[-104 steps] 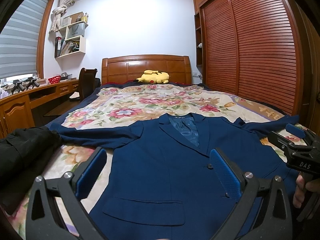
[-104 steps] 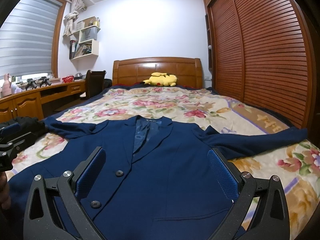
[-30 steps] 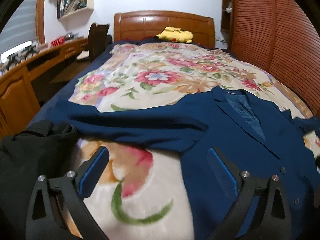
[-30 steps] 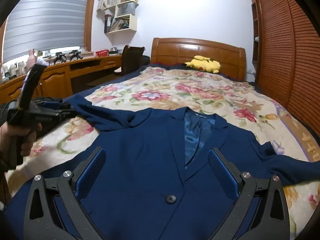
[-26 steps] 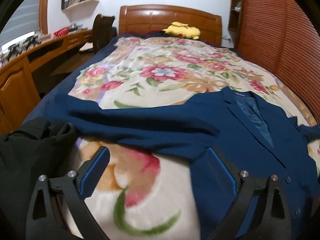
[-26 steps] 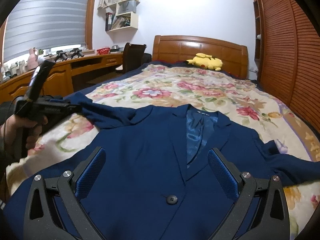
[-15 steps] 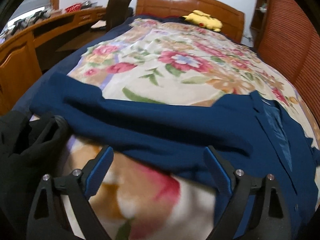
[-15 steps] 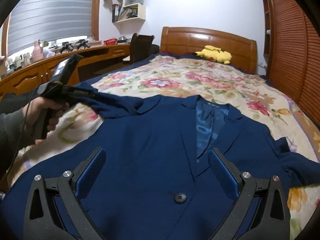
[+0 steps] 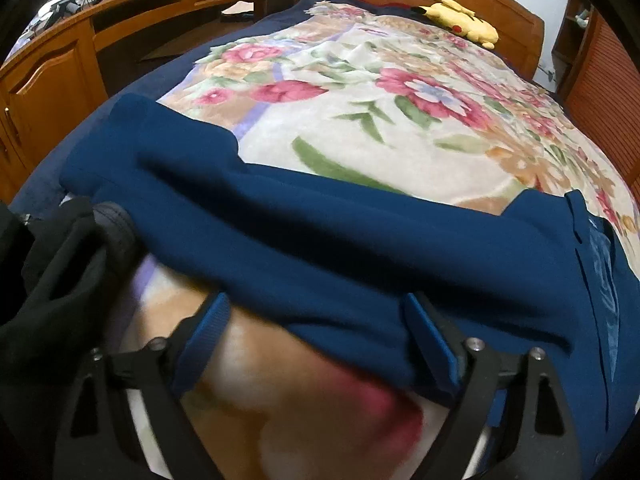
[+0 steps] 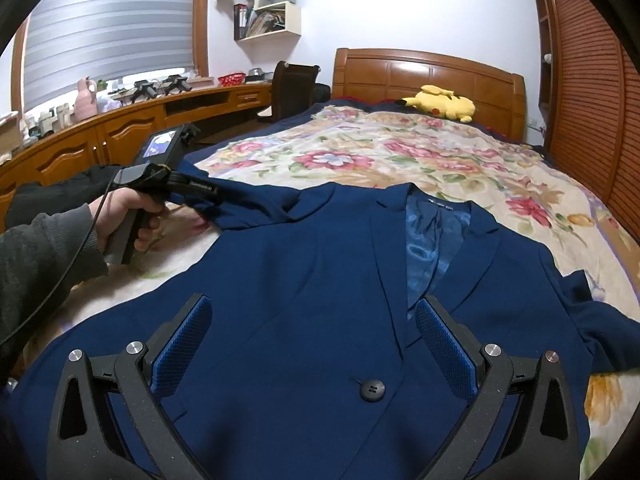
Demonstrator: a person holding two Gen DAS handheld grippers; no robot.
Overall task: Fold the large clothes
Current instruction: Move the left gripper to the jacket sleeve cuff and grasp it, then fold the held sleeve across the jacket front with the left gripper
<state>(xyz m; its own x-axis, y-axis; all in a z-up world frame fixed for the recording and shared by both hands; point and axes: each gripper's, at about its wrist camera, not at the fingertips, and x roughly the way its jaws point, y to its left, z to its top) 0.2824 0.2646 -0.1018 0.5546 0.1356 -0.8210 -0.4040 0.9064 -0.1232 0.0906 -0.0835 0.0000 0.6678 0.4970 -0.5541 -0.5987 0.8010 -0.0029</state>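
A navy blue suit jacket (image 10: 328, 280) lies face up on the floral bedspread (image 10: 400, 160), sleeves spread out to both sides. My left gripper (image 9: 316, 320) is open, low over the jacket's left sleeve (image 9: 280, 232), with the sleeve's near edge between its blue pads. In the right wrist view the left gripper (image 10: 208, 196) touches the sleeve near the shoulder. My right gripper (image 10: 312, 332) is open and empty, hovering above the jacket's chest near a black button (image 10: 372, 390).
A black garment (image 9: 48, 288) lies at the bed's left edge beside the sleeve. A yellow plush toy (image 10: 440, 106) sits by the wooden headboard (image 10: 428, 72). A wooden desk (image 10: 100, 136) runs along the left; a slatted wardrobe (image 10: 592, 100) stands right.
My left gripper has moved left and down from the jacket's front to the left sleeve, still open. My right gripper has drifted left and forward over the jacket's chest, still open.
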